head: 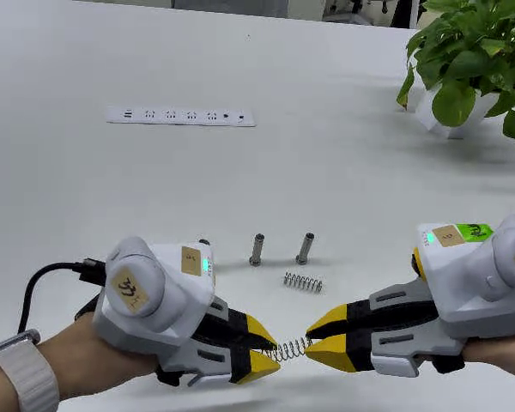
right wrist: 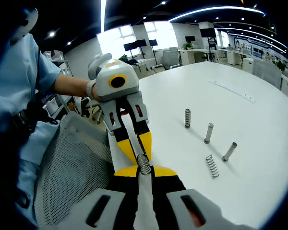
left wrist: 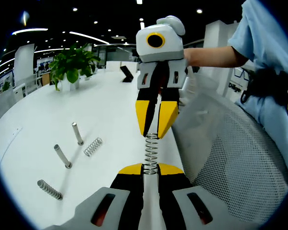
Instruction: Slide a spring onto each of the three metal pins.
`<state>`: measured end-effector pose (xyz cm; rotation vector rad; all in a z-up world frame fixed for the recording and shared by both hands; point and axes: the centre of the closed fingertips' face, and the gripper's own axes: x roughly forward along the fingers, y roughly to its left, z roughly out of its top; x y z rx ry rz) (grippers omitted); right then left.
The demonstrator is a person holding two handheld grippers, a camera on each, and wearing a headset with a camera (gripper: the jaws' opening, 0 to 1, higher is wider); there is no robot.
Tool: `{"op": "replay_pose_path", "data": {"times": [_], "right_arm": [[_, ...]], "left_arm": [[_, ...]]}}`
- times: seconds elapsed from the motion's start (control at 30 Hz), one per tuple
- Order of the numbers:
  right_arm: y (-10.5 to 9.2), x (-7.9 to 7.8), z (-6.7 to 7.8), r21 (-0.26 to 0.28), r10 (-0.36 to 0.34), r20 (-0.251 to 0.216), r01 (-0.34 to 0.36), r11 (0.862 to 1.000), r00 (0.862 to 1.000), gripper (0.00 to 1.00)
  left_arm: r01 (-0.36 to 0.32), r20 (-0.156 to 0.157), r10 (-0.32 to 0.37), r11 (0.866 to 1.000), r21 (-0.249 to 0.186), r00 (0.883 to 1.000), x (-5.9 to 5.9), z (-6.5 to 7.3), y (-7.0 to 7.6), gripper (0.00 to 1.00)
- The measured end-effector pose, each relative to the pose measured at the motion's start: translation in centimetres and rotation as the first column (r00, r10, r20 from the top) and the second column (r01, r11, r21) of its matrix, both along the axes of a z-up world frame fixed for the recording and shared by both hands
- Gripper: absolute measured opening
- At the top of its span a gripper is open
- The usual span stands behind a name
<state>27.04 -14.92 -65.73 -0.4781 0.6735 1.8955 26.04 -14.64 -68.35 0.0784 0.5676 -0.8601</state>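
At spring (head: pixel 290 349) ends, grippers (head: pixel 275 351) (head: pixel 312 342) horizontal, opposed.

Close to the near edge of the bench (head: pixel 69 189), the left gripper (head: pixel 271 354) sits left and the right gripper (head: pixel 312 341) right. Their fingers face each other, each pair clamped on one end of the held spring (head: pixel 292 348), which spans between them. Behind it stand the left bare pin (head: pixel 257 250) and the right bare pin (head: pixel 305 248) side by side. The loose spring (head: pixel 303 281) lies just before the right one. The sleeved pin (left wrist: pixel 50 189), inside its own spring, stands left of both. The power strip (head: pixel 180 116) lies toward the far edge, and the plant (head: pixel 472 60) is at the far right corner.
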Motion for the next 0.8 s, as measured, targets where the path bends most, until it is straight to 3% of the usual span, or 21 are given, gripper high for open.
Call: {"op": "replay_pose_path", "data": {"times": [0.33, 0.7, 0.8], "right_arm": [[0.6, -0.5, 0.7, -0.005, 0.052, 0.087, -0.052, 0.999, 0.995, 0.11], [0.4, -0.7, 0.4, -0.027, 0.108, 0.141, -0.105, 0.994, 0.984, 0.11], [0.2, -1.1, 0.3, -0.050, 0.148, 0.150, -0.142, 0.989, 0.978, 0.23]], "left_arm": [[-0.006, -0.019, 0.006, 1.000, -0.003, 1.000, 0.1, -0.6, 0.1, 0.09], [-0.023, -0.024, 0.022, 0.999, -0.023, 0.999, 0.2, -1.0, -0.1, 0.09], [-0.027, -0.022, 0.027, 0.999, -0.044, 0.999, 0.2, -0.8, -0.3, 0.09]]}}
